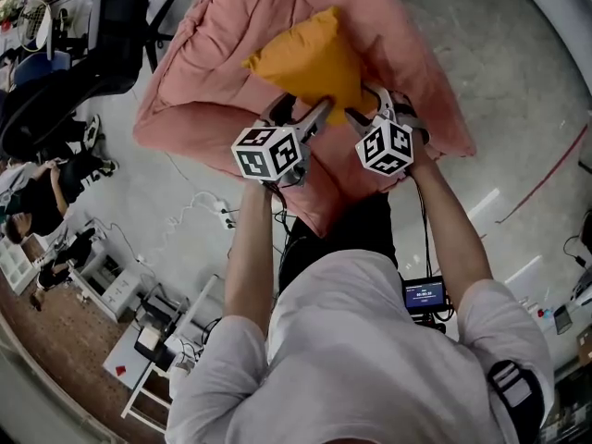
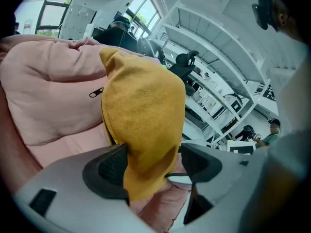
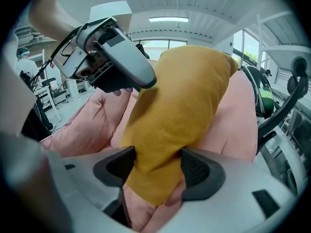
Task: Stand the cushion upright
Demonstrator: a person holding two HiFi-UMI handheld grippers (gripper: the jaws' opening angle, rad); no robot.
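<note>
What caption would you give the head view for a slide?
The left gripper and right gripper clamp a yellow cushion by its near edge, against a pink beanbag.

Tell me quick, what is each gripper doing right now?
Left gripper: jaws shut on the mustard-yellow fabric cushion.
Right gripper: jaws shut on that same cushion.

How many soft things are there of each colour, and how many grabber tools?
Yellow cushion: 1
Big pink cushion: 1
Grabbers: 2, the left gripper and the right gripper
Total: 4
</note>
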